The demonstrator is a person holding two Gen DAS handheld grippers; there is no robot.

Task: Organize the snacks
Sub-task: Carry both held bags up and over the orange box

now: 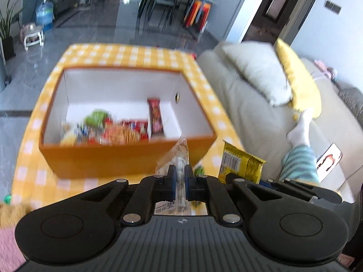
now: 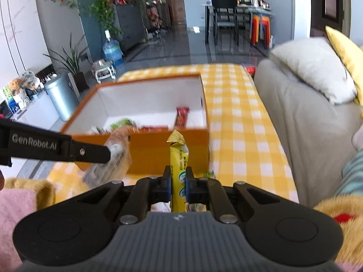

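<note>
The left tool (image 1: 180, 173) is clamped shut on a clear snack bag (image 1: 179, 156) with pale pieces inside. The right tool (image 2: 178, 178) is closed tight on a yellow snack packet (image 2: 178, 158), which stands upright between its pads. Just ahead of both tools sits the orange box (image 1: 127, 158) on the yellow checked worktop (image 1: 213, 86). More snacks (image 1: 109, 131) lie blurred in the box's near end, a red bar (image 1: 155, 115) beside them.
</note>
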